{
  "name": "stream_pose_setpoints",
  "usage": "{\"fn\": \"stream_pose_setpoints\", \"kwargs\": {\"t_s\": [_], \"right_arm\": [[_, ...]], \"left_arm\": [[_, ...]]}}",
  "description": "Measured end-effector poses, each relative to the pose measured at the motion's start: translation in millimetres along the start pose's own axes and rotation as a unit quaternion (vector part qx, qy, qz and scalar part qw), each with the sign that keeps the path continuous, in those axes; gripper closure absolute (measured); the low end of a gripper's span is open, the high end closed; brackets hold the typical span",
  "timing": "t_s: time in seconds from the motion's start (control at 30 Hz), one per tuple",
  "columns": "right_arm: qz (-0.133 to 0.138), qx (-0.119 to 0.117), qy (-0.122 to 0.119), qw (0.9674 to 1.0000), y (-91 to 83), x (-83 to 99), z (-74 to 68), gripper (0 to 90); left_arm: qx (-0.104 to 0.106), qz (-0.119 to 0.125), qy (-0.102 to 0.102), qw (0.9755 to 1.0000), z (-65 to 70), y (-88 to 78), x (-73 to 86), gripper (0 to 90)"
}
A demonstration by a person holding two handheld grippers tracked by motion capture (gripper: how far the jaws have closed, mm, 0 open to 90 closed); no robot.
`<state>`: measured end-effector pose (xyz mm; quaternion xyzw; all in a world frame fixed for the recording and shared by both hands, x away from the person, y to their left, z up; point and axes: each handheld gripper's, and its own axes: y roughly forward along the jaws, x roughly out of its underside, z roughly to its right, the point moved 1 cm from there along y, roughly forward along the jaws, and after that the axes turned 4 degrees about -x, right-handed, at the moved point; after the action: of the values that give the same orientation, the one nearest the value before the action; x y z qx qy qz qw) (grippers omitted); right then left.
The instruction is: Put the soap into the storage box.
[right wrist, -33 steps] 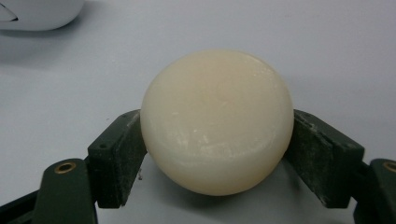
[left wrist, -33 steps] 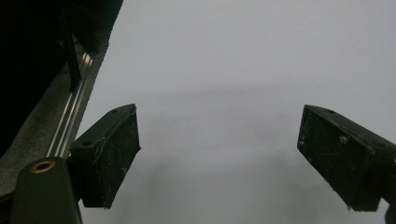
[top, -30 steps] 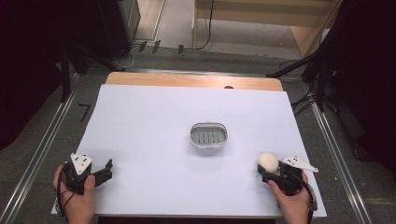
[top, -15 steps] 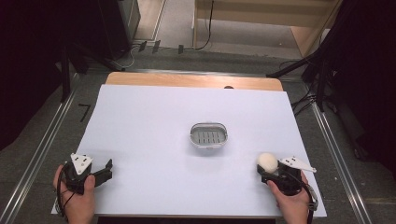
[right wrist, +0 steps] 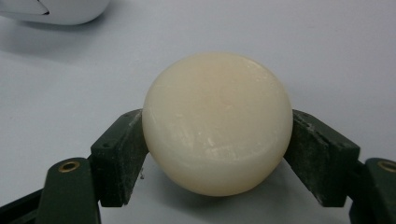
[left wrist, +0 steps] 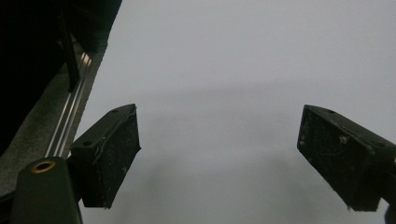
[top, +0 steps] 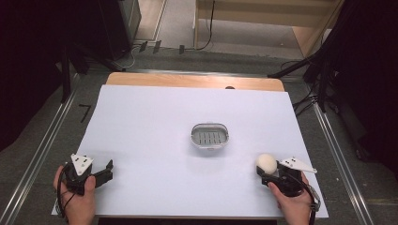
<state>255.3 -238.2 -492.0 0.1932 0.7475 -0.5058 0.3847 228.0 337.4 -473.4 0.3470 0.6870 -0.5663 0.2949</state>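
A small dish (top: pixel 210 136) sits in the middle of the table (top: pixel 155 117). It is oval with round corners, shiny like metal, and has thin ribs across its floor. Nothing lies in it.

The soap (right wrist: pixel 217 122) is a round, smooth, cream-colored ball, a bit shiny. It is at the near right of the table, well apart from the dish. The right gripper (right wrist: pixel 217 154) squeezes it, one black pad touching each side.

The left gripper (left wrist: pixel 219 158) is at the near left. Its flat black pads are spread wide over the plain white table, with nothing between them.
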Motion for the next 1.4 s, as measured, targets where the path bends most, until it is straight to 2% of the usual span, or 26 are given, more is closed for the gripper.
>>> {"fn": "stream_pose_setpoints", "kwargs": {"t_s": [0.2,0.63,0.93,1.4], "right_arm": [[-0.002,0.002,-0.002,1.0,2.2,-3.8,-5.9,25.3],[-0.008,-0.01,-0.03,0.9995,9.6,-19.4,-24.6,25.3],[-0.003,-0.013,-0.02,0.9997,11.7,-30.7,-26.1,25.3],[-0.002,-0.015,-0.021,0.9997,16.9,-40.6,-30.3,25.3]], "left_arm": [[-0.001,0.002,0.001,1.0,0.3,-0.1,0.2,14.0],[-0.001,0.004,0.002,1.0,0.2,-0.4,0.4,14.0],[0.0,0.004,0.002,1.0,0.2,-0.4,0.4,14.1],[0.0,0.003,0.004,1.0,0.2,-0.6,0.3,14.1]]}}
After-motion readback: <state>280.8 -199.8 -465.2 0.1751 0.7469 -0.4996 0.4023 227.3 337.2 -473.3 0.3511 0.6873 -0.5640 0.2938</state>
